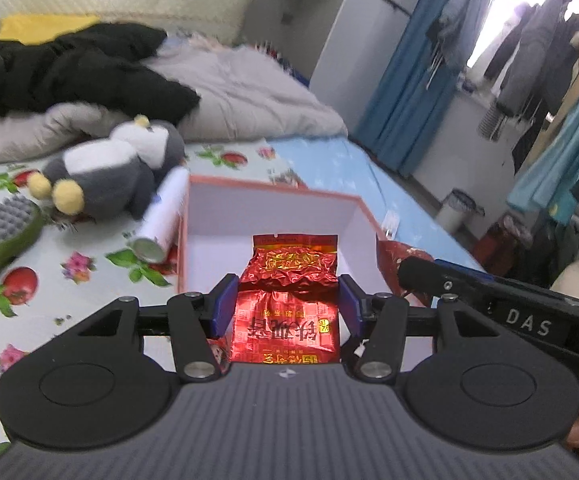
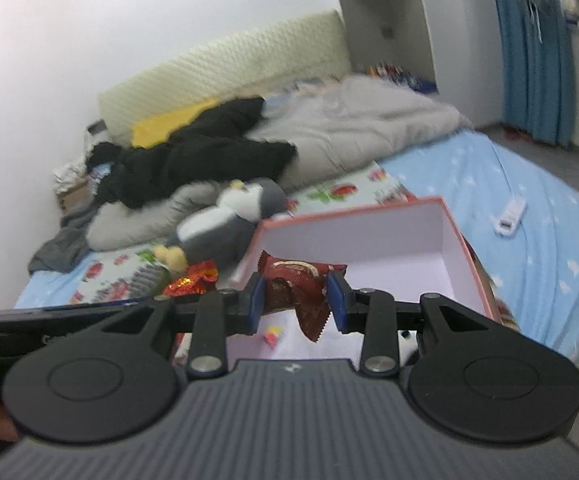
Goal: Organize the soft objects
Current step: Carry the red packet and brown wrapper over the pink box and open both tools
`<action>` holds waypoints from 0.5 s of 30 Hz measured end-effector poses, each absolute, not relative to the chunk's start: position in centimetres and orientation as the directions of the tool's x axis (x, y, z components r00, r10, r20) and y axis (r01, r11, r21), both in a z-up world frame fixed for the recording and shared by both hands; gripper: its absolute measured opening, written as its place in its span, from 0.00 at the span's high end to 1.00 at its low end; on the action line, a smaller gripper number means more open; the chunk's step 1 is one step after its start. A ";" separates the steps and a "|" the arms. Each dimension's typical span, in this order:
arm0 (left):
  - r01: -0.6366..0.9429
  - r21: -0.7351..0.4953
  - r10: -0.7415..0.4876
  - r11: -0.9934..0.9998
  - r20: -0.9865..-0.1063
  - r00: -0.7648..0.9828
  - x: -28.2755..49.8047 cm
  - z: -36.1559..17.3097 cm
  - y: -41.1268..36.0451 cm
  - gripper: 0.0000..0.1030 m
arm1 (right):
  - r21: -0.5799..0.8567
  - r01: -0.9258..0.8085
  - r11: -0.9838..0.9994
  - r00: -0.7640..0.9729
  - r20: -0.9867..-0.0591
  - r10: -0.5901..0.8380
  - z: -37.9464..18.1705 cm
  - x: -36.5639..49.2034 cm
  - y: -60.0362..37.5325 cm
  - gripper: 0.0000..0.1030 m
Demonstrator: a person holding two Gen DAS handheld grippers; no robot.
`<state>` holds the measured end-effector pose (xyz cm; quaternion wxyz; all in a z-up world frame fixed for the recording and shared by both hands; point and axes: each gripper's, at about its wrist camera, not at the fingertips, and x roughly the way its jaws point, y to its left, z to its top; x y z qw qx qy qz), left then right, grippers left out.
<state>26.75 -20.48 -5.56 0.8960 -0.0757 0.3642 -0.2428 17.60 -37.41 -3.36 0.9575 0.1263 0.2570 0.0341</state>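
My left gripper is shut on a crinkled red foil tea packet and holds it over the near part of an open box with a pink rim and white inside. My right gripper is shut on a dark red snack wrapper, hanging over the same box. A small coloured scrap lies on the box floor. A grey and white penguin plush lies on the bed just left of the box, also visible as the plush in the right wrist view.
A white can leans against the box's left wall, and a green brush lies further left. A black garment and grey duvet fill the bed's far end. A small white device rests on the blue sheet.
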 end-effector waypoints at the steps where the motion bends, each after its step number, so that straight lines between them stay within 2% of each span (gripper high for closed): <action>1: 0.379 -0.313 -0.489 0.871 -0.627 0.606 27.4 -6.1 -20.9 0.42 | 0.262 0.012 0.965 0.856 -0.501 0.126 -4.1 18.2 -37.9 0.64; 8: 0.382 -0.294 -0.467 0.876 -0.716 0.519 31.3 -10.5 -23.4 0.42 | 0.272 0.040 0.961 0.761 -0.632 0.148 -9.2 21.5 -39.3 0.63; 15: 0.374 -0.286 -0.445 0.882 -0.767 0.463 34.1 -13.7 -24.9 0.42 | 0.265 0.071 0.962 0.689 -0.711 0.145 -13.0 24.0 -40.2 0.62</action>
